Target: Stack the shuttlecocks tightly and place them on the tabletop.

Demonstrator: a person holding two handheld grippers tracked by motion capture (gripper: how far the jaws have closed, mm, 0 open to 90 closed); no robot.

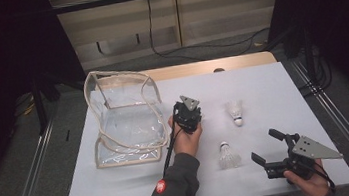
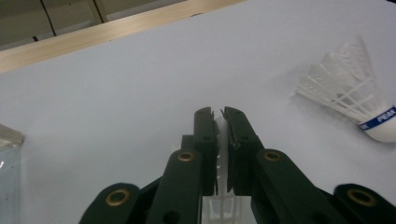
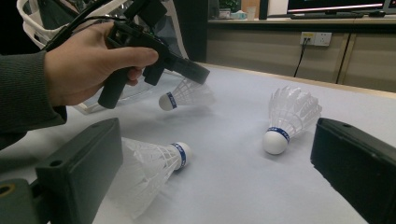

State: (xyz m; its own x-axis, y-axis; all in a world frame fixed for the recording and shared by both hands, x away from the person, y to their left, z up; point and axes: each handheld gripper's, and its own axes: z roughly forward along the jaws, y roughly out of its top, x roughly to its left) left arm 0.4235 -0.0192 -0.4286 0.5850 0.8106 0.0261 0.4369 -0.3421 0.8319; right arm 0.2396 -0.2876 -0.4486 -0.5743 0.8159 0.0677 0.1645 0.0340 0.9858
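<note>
The left gripper [image 1: 187, 112] sits near the middle of the white-covered bench [image 1: 271, 81], its jaws nearly shut on the feather skirt of a white feathered shuttlecock with a blue band round its cork [image 3: 184, 94]. That shuttlecock hangs clear of the bench top, cork end pointing away from the jaws, just beside the clear plastic pouch with cream piping [image 1: 123, 117], which stands open toward the bench's left edge. The right gripper [image 1: 264, 150] hovers low by the near right corner, its jaws spread wide with nothing between them. Two more shuttlecocks lie on the bench: the second white shuttlecock [image 1: 228, 156] rests near the front edge, just beside the right gripper's jaws, and the third white shuttlecock [image 1: 235, 111] lies farther back, right of the left gripper.
</note>
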